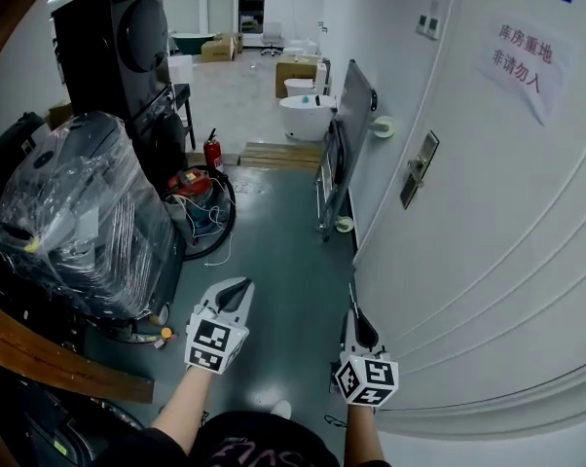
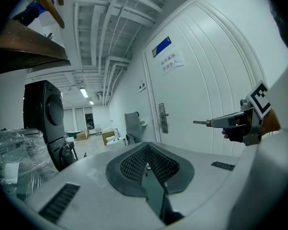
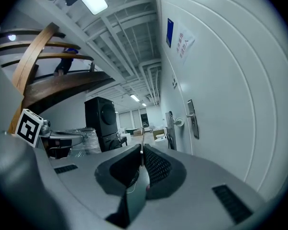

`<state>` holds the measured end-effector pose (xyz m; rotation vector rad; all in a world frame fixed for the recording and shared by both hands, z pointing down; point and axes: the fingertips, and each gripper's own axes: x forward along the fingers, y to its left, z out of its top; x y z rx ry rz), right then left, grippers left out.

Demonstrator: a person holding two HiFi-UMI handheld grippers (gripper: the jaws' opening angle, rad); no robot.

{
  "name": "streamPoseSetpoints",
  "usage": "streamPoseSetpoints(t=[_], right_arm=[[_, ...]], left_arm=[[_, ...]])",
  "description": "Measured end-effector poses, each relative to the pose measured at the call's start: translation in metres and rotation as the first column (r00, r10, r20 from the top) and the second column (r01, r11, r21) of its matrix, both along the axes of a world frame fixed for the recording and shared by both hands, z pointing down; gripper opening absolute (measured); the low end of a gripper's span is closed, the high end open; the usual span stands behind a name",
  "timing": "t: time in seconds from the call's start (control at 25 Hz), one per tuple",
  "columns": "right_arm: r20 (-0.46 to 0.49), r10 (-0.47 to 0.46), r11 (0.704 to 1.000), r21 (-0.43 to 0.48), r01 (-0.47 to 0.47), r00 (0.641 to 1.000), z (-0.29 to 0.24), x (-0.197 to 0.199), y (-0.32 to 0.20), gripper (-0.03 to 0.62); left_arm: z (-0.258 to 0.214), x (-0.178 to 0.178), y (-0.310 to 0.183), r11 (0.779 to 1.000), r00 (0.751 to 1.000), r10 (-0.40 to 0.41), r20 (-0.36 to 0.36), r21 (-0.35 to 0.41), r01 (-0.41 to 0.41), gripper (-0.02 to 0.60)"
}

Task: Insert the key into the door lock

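The white door [image 1: 488, 261] fills the right of the head view, with its metal lock plate and handle [image 1: 419, 169] well ahead of both grippers. My right gripper [image 1: 353, 311] is shut on a thin key [image 1: 351, 295] that points forward, close beside the door. In the right gripper view the key [image 3: 142, 148] sticks out from the closed jaws of the right gripper [image 3: 140, 153], and the lock plate [image 3: 193, 120] is far off at the right. My left gripper [image 1: 242, 285] is shut and holds nothing. From the left gripper [image 2: 147, 146] view, the key [image 2: 200, 122] shows short of the lock plate [image 2: 163, 118].
A plastic-wrapped machine [image 1: 79, 212] and a tall black unit [image 1: 118, 37] stand at the left. A grey wheeled panel [image 1: 347, 134] leans by the wall ahead, with a fire extinguisher [image 1: 213, 152] and white tubs [image 1: 308, 115] beyond. A paper sign [image 1: 527, 61] hangs on the door.
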<state>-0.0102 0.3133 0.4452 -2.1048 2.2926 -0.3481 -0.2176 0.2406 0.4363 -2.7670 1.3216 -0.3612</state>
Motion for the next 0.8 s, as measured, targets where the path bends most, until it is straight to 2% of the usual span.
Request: streamPoseSetpoints(t=[0.48, 0.8], right_arm=[[-0.001, -0.045, 0.999, -0.02, 0.045, 0.999, 0.012, 0.007, -0.09, 0.078], [-0.015, -0.028, 0.999, -0.025, 0.028, 0.999, 0.023, 0.01, -0.181, 0.078]], left_arm=[[0.015, -0.006, -0.082, 0.997, 0.998, -0.07, -0.001, -0.022, 0.07, 0.012], [0.03, -0.006, -0.176, 0.997, 0.998, -0.064, -0.014, -0.031, 0.064, 0.012]])
